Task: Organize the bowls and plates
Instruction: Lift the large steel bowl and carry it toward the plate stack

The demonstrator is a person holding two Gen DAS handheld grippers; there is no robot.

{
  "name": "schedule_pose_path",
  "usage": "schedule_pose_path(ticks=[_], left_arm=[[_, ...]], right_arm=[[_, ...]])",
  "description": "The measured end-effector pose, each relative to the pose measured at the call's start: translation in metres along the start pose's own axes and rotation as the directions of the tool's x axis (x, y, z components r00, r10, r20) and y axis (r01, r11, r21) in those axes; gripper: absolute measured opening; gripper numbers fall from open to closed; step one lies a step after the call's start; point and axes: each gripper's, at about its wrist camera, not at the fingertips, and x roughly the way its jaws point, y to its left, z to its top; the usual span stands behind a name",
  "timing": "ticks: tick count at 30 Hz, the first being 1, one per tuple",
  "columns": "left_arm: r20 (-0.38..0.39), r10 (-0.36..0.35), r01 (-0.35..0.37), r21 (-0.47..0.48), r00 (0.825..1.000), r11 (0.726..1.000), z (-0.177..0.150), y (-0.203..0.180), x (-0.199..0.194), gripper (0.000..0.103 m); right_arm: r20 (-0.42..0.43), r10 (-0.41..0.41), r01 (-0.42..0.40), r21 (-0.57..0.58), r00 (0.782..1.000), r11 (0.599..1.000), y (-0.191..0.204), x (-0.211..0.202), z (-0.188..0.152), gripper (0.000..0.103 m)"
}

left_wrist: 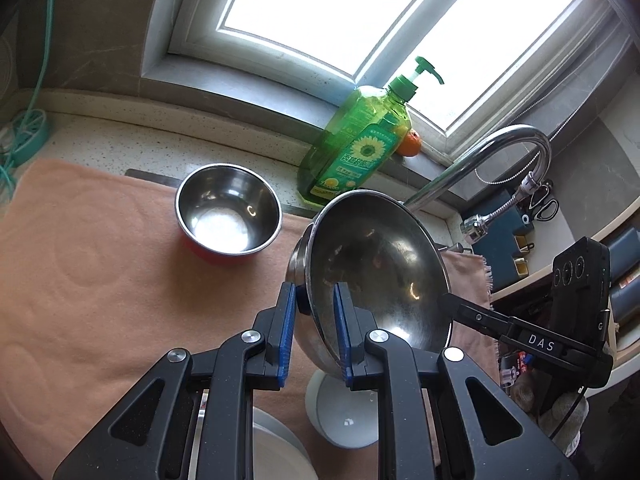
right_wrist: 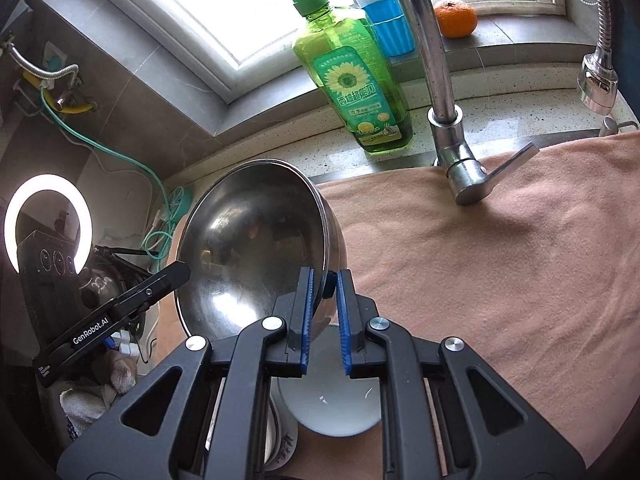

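A large steel bowl (left_wrist: 376, 264) hangs tilted above the peach towel (left_wrist: 100, 280), held from both sides. My left gripper (left_wrist: 315, 300) is shut on its left rim, blue pads on either side of the wall. My right gripper (right_wrist: 325, 284) is shut on the opposite rim of the same bowl (right_wrist: 256, 248). A smaller steel bowl with a red outside (left_wrist: 228, 216) stands on the towel to the left. Under the lifted bowl sits a white bowl (right_wrist: 332, 396), with white plates (right_wrist: 280, 448) beside it, partly hidden by the fingers.
A green dish-soap bottle (left_wrist: 356, 144) stands at the window sill, with an orange (right_wrist: 456, 18) and a blue cup (right_wrist: 388, 26) behind. The chrome faucet (right_wrist: 444, 112) arches over the towel (right_wrist: 500, 260). A lit ring light (right_wrist: 48, 220) is at the left.
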Motion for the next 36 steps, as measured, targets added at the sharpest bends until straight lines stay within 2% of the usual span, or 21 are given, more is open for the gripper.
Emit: schedule_pose_path(ticks=[7,17,25,36], left_arm=[[0.023,0.005,-0.005,-0.015,1.000,1.000,-0.011,0.018,-0.029,0.017],[0.054,0.017,-0.015,-0.039,0.998,0.999,-0.025,0.063,-0.077,0.017],[0.080,0.056,-0.050,-0.070,0.995,0.996,-0.036,0.103,-0.111,0.017],[0.089,0.110,-0.095,-0.163,0.990,0.982,-0.055,0.161,-0.136,0.017]], right_arm=[[0.000,0.019,-0.019,-0.023,1.000,1.000,0.031,-0.002,-0.018,0.012],[-0.020,0.041,-0.043,-0.062,0.999,0.997,0.090,0.010,-0.050,0.012],[-0.069,0.065,-0.072,-0.099,0.995,0.993,0.136,0.037,-0.071,0.012],[-0.168,0.071,-0.097,-0.156,0.983,0.983,0.185,0.088,-0.091,0.013]])
